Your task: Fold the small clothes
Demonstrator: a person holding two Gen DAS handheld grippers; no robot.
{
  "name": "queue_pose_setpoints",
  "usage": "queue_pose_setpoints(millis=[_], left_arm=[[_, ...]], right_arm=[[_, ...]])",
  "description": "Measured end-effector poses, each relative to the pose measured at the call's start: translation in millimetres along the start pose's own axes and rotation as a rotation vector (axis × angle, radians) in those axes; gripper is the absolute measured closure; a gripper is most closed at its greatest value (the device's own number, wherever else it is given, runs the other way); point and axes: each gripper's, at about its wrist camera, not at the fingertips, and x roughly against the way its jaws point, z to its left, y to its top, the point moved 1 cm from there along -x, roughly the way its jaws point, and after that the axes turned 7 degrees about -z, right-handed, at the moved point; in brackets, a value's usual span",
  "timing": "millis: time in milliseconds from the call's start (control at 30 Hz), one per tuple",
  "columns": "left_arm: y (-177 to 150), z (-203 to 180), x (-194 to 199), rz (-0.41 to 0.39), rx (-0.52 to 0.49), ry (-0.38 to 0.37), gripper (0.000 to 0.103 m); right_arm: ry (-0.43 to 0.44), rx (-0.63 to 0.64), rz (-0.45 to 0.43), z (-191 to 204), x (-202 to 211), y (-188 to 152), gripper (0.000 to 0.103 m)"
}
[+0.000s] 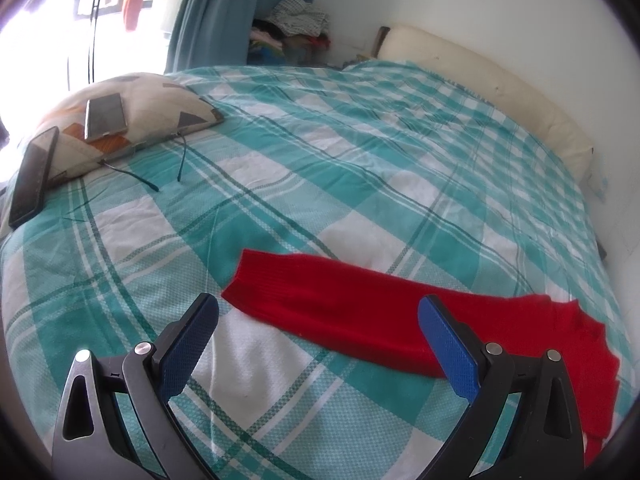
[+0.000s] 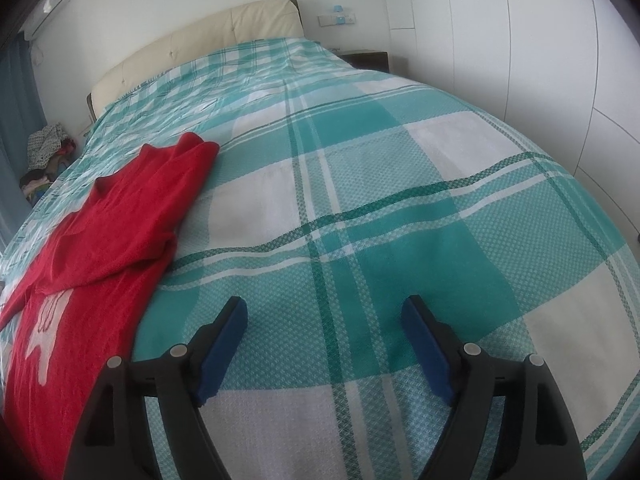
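A small red sweater [image 1: 360,312] lies flat on the teal plaid bedspread [image 1: 320,168]. In the left wrist view one sleeve stretches out to the left, its cuff just beyond my left gripper [image 1: 318,320], which is open and empty above the sleeve. In the right wrist view the sweater [image 2: 120,232] lies at the left with a sleeve folded over its body and a white motif on the front. My right gripper [image 2: 324,320] is open and empty over the bare bedspread [image 2: 400,200], to the right of the sweater.
A patterned pillow [image 1: 120,128] at the far left carries two phones [image 1: 104,116] [image 1: 34,176]. A cream headboard [image 1: 480,88] and a clothes pile [image 1: 296,20] stand beyond the bed. White wardrobe doors [image 2: 520,40] line the right side.
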Motion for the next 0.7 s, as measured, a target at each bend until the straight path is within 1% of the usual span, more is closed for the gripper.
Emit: queue_pose_setpoints(millis=[700], left_arm=[[2.8, 5.9, -1.7, 0.012, 0.000, 0.008, 0.003]], right_arm=[[0.001, 0.000, 0.001, 0.3, 0.4, -0.3, 0.022]])
